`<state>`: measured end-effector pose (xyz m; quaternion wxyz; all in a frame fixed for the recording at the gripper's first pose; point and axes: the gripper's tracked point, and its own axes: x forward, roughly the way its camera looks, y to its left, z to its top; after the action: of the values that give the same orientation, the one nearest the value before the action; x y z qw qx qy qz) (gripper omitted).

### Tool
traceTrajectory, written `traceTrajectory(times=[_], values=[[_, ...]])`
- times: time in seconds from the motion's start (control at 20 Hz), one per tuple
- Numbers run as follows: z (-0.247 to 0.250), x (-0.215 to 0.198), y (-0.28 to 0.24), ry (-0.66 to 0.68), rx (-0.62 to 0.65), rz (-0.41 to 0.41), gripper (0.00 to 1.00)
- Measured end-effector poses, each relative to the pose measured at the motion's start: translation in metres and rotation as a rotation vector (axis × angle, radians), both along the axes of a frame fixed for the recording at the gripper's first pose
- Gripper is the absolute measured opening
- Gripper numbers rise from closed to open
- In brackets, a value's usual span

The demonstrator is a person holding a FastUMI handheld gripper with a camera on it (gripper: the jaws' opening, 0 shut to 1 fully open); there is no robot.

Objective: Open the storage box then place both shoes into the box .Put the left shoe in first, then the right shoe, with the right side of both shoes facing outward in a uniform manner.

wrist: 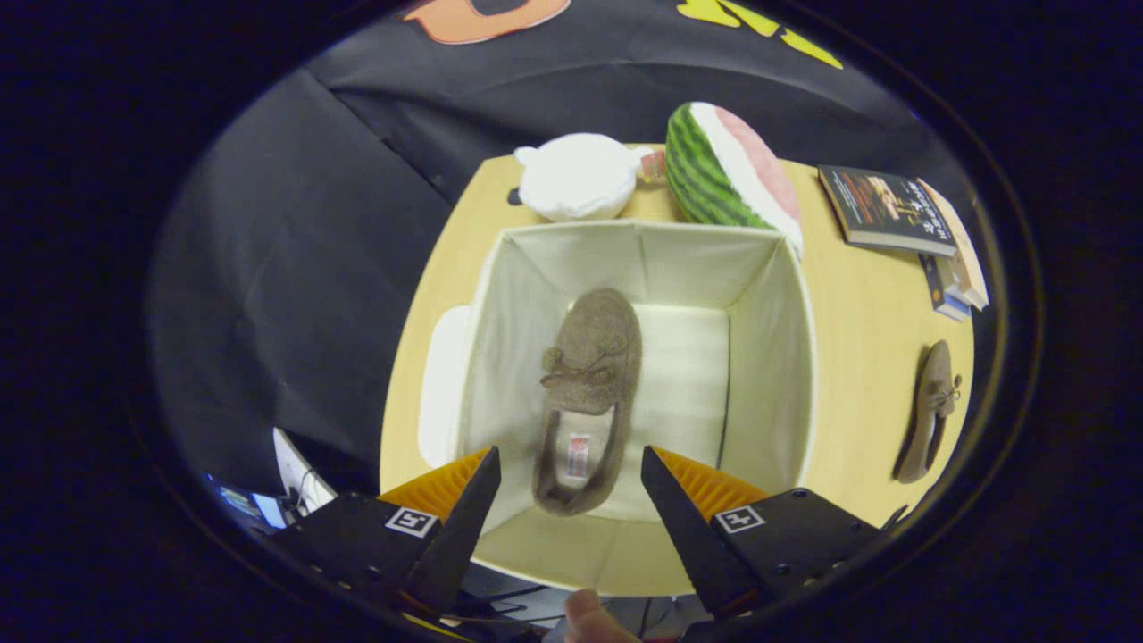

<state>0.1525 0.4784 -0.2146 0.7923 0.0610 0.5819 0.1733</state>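
Lying flat on the floor of an open cream fabric storage box [772, 357], a brown fuzzy slipper [585, 393] with a small bow is pointing its toe toward the far wall and its heel toward the near wall, sitting along the left half of the box floor. Hovering above the near rim, the gripper [570, 473] is spreading its two fingers wide apart and holding nothing; the slipper's heel is showing in the gap between the fingertips. A second matching slipper [929, 411] is resting on the pale wooden table [857, 375], well apart to the right of the box, outside it. A flat white lid [442, 384] is leaning just beside the box's left wall. Beyond the box's far wall, a white plush toy [576, 176] and a watermelon-slice cushion [728, 170] are sitting side by side. Further right, a small stack of books [902, 214] is lying near the table's edge. A fingertip [594, 621] is poking up below the gripper.
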Motion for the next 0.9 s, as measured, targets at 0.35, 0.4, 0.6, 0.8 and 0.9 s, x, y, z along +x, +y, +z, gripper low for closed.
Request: traceTrajectory(times=[0.35, 0.4, 0.6, 0.8, 0.9], values=[[0.053, -0.016, -0.084, -0.057, 0.061, 0.034, 0.97], [0.052, -0.016, -0.104, -0.059, 0.063, 0.021, 0.97], [0.033, -0.009, -0.196, -0.045, 0.054, -0.048, 0.96], [0.003, 0.001, -0.295, -0.036, 0.010, -0.112, 0.96], [-0.017, 0.008, -0.351, -0.045, -0.044, -0.133, 0.96]])
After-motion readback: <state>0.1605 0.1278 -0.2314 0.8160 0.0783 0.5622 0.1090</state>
